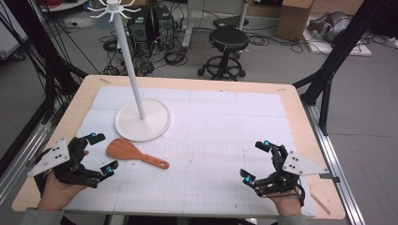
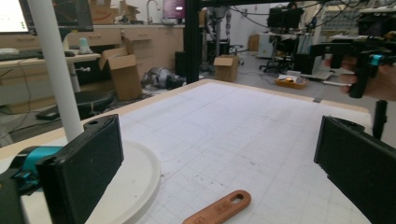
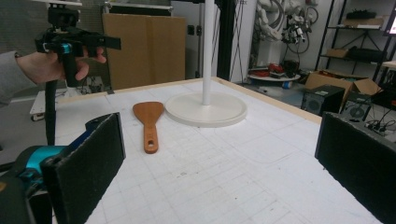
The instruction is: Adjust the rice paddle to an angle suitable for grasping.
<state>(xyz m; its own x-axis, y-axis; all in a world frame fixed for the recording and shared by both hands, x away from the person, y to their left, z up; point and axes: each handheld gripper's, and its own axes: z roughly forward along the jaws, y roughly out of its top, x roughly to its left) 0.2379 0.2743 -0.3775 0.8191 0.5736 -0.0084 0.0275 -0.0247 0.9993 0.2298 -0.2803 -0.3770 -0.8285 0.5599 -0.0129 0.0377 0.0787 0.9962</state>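
Though handle shows, spatula (image 2: pixel 218 210) blade cut off below

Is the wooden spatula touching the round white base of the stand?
Apart. The high view shows a strip of white mat between the spatula blade and the base; the right gripper view shows that gap too.

Left gripper (image 1: pixel 102 154) and right gripper (image 1: pixel 257 161) – jaws wide apart, empty; hands low, well apart.

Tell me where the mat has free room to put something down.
The widest bare patch lies between the wooden spatula and the right gripper, reaching to the mat's far right corner. The left part is crowded: the white stand's round base, the spatula and the left gripper.
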